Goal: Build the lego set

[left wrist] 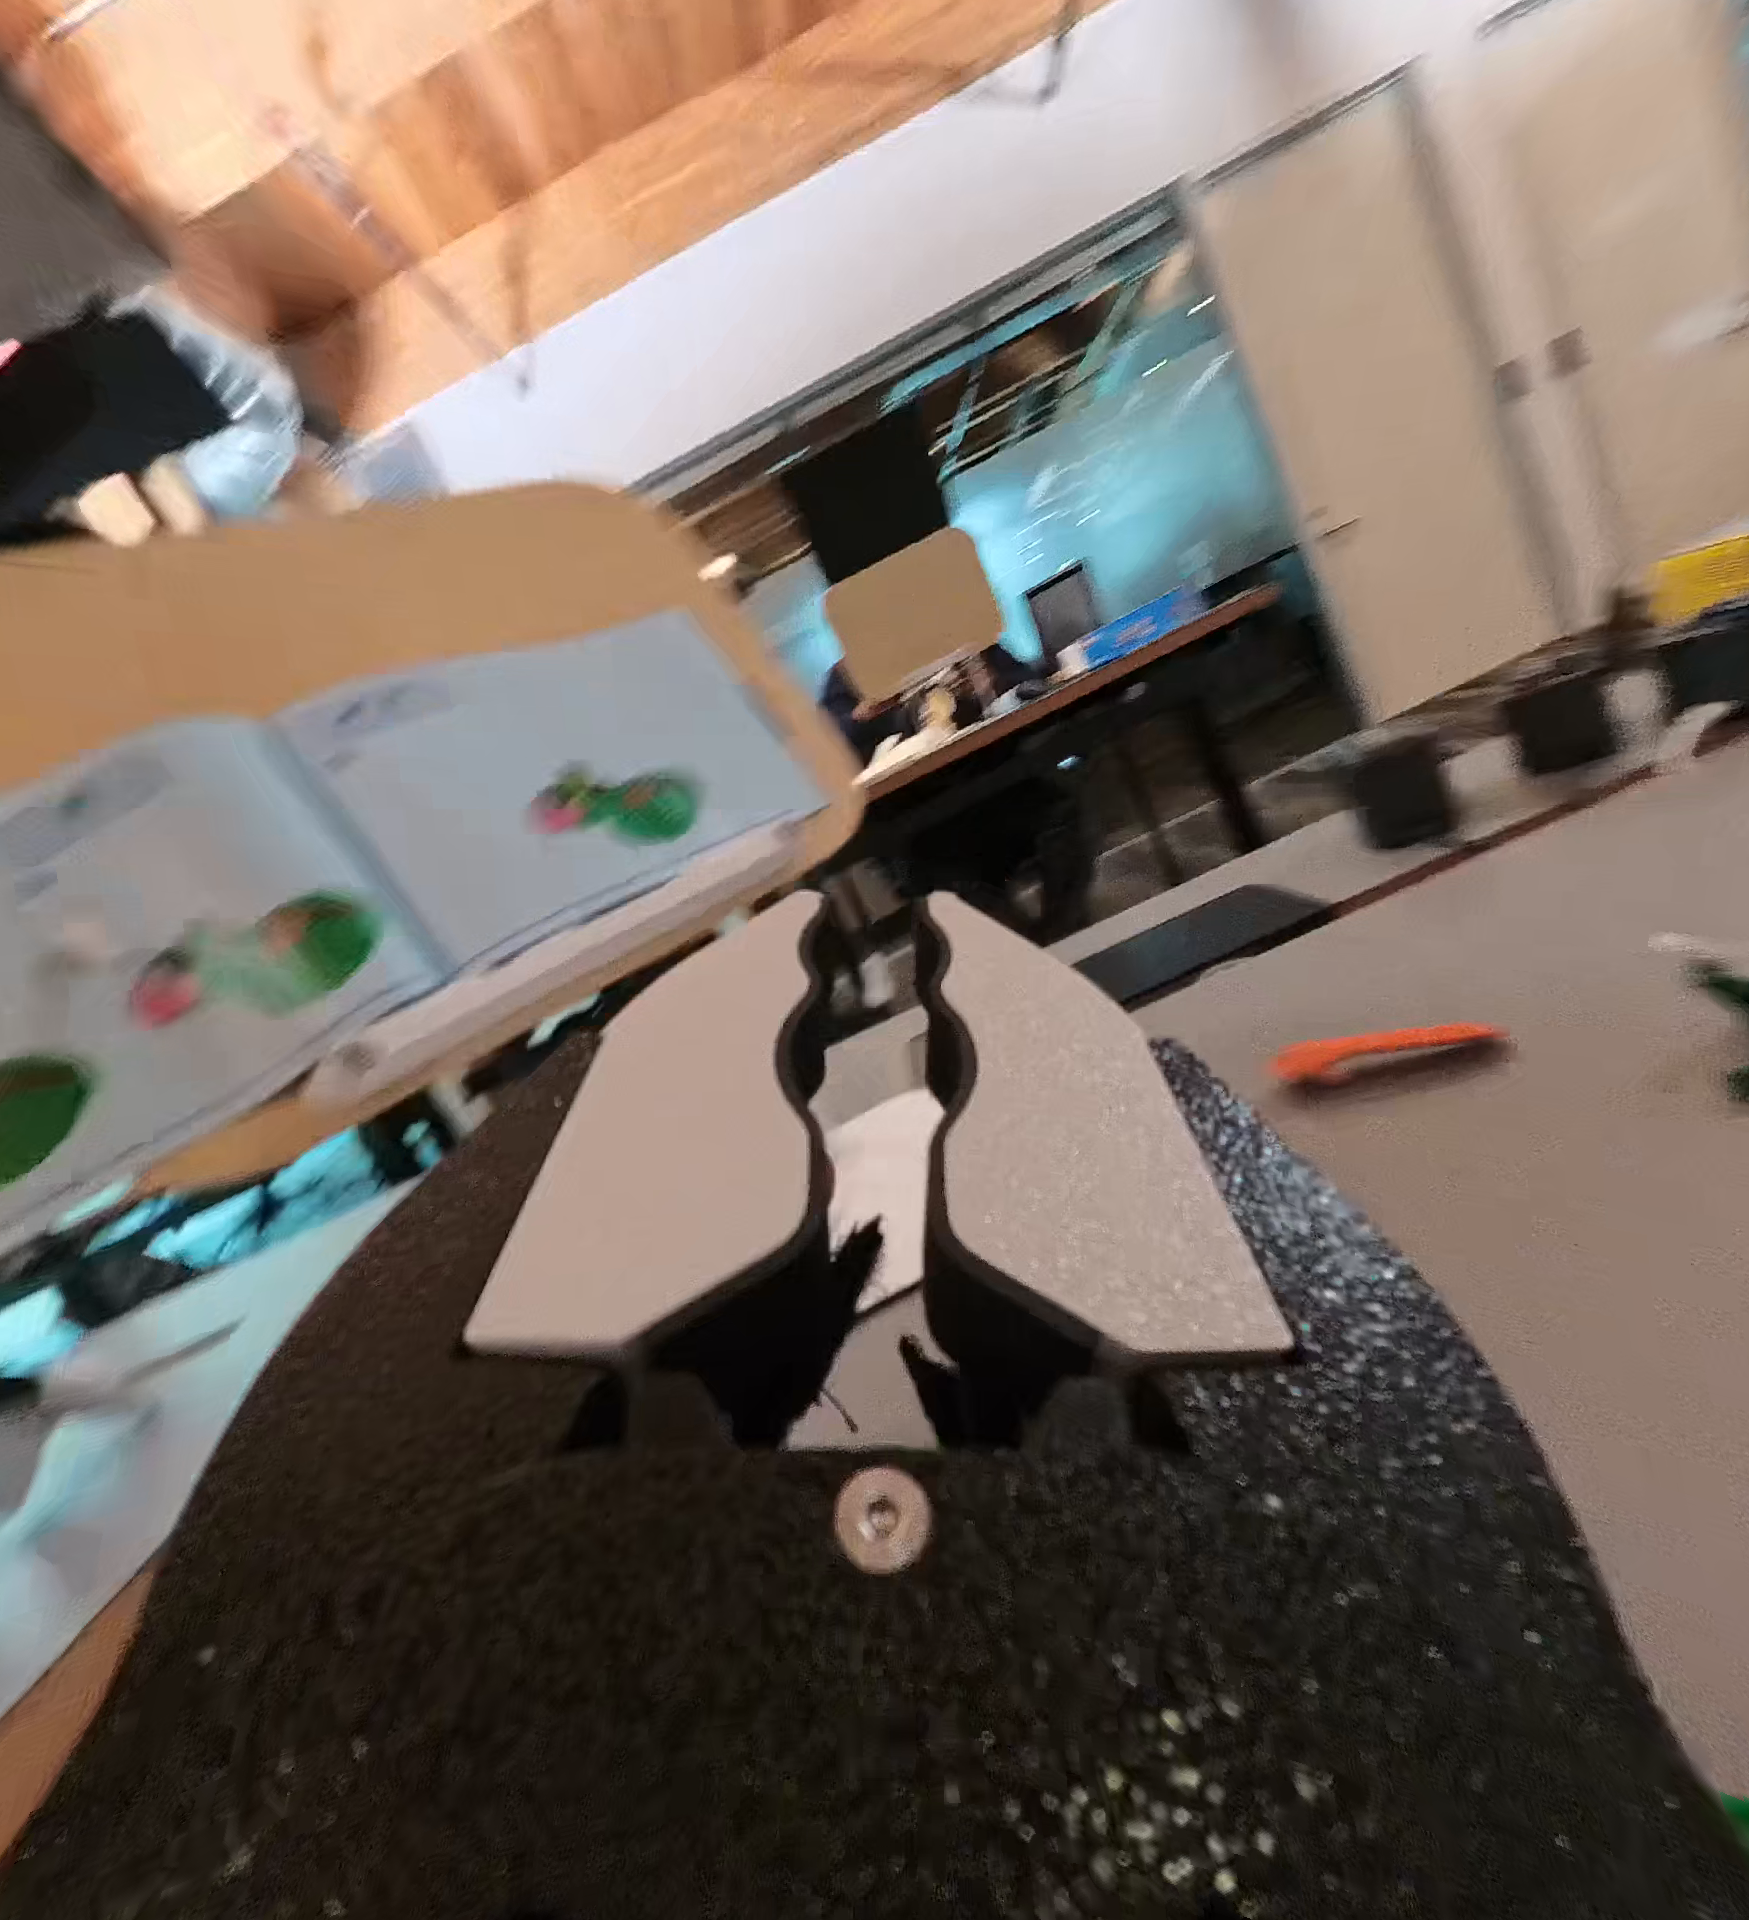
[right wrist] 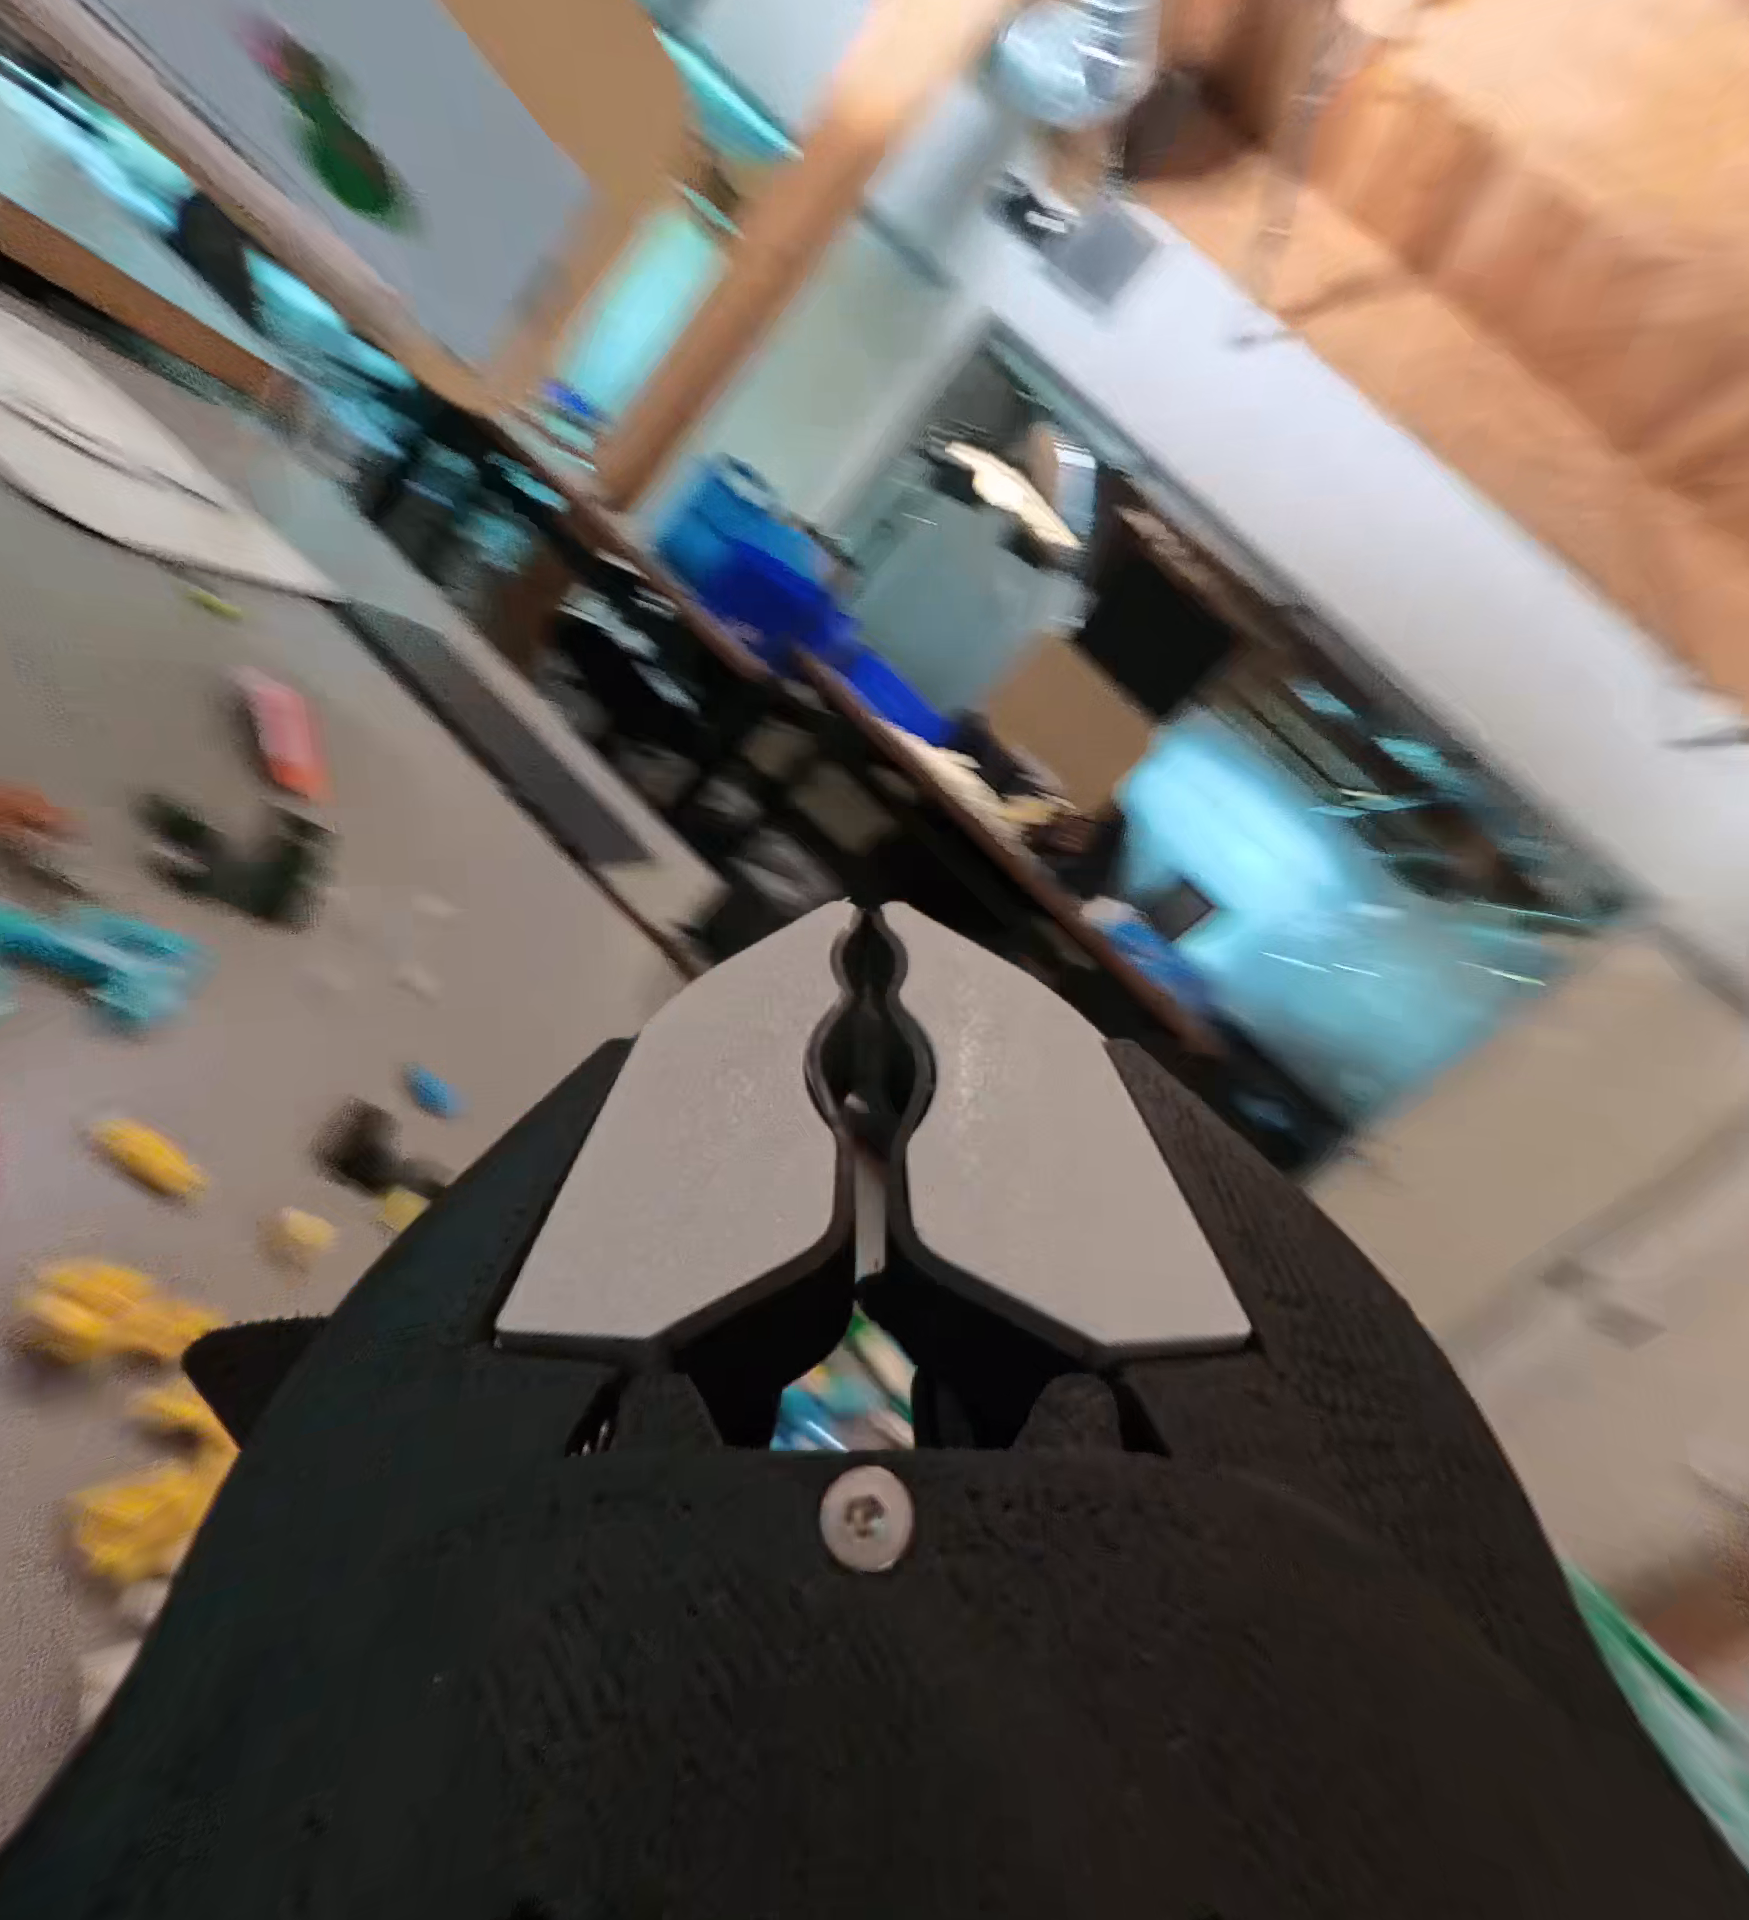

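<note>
We see a grey table (left wrist: 1472, 1299) with an open instruction booklet (left wrist: 350, 883) propped at its left, and loose lego pieces (right wrist: 111, 1320) scattered blurrily across it. Our left gripper (left wrist: 872, 914) is raised with a narrow gap between its fingers, holding nothing. Our right gripper (right wrist: 868, 914) has its fingertips touching, nothing visible between them.

Loose lego pieces are lying scattered across a grey table, all blurred. In the right wrist view, yellow pieces (right wrist: 111, 1325) are clustering near the left edge, with turquoise pieces (right wrist: 59, 961), a dark green piece (right wrist: 241, 857) and an orange piece (right wrist: 283, 732) lying farther back. An open instruction booklet (left wrist: 330, 862) showing green builds is standing propped upright.
</note>
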The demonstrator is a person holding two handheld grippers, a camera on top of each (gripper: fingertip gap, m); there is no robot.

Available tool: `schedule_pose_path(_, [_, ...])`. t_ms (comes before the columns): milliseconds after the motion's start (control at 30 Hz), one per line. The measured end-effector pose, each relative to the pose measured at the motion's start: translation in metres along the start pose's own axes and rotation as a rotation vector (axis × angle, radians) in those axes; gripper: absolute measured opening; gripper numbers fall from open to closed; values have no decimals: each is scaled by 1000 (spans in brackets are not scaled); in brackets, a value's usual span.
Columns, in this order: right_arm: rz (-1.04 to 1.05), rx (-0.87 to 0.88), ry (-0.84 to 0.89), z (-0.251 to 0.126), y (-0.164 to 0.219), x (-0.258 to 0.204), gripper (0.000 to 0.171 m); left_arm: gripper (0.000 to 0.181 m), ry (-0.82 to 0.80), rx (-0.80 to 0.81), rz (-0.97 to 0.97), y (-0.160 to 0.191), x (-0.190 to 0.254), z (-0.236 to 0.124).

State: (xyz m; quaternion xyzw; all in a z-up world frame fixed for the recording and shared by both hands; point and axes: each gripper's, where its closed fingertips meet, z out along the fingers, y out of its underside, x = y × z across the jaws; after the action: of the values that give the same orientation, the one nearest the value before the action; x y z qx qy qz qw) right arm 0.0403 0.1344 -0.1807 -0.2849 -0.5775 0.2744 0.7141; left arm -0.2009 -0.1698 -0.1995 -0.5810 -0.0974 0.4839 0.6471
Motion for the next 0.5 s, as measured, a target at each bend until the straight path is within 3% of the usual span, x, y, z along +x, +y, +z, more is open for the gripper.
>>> schedule_pose_path(100, [275,186,-426,44,-77,-79,2,14,-98,-118,-74,41,-54,-1])
schedule_pose_path(200, [272,150,-799,83,-115,-161,22,15,-101,-164,-110,63,-79,-3])
schedule_pose_path(333, [131,57,-1122,127,-115,-251,45,18,53,-186,-70,70,-75,-3])
schedule_pose_path(400, [68,12,-1311,134,-109,-285,32,24,259,-234,-107,74,-52,-6])
schedule_pose_path(500, [8,-41,-1498,146,-105,-321,39,30,317,-241,-137,73,-51,-9])
